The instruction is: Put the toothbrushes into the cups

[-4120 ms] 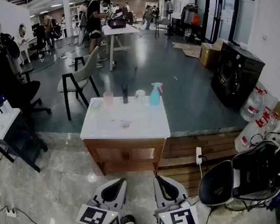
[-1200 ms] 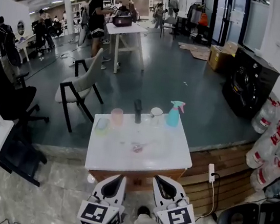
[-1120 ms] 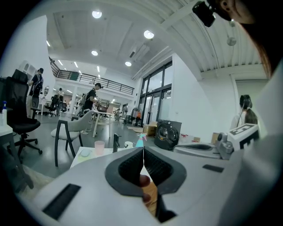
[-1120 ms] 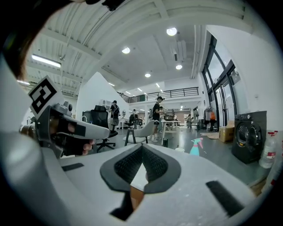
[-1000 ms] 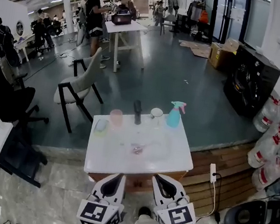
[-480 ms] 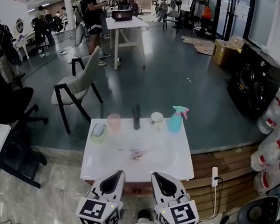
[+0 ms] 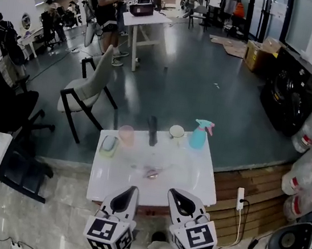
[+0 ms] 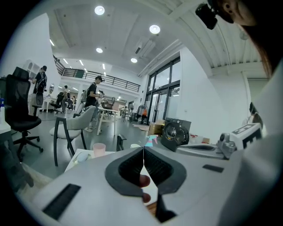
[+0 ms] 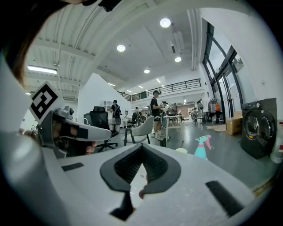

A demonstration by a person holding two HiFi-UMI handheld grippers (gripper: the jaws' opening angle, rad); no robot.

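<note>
Hand-held grippers [image 7: 133, 190] [image 7: 173, 192] side by side, jaws together

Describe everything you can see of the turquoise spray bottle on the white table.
The spray bottle looks like turquoise plastic, with a wider body narrowing to a trigger head whose nozzle tip looks pale or pinkish. It stands upright near the far right corner of the white table, just right of a white cup and apparently not touching it. Nothing grips it. How full it is cannot be told.
</note>
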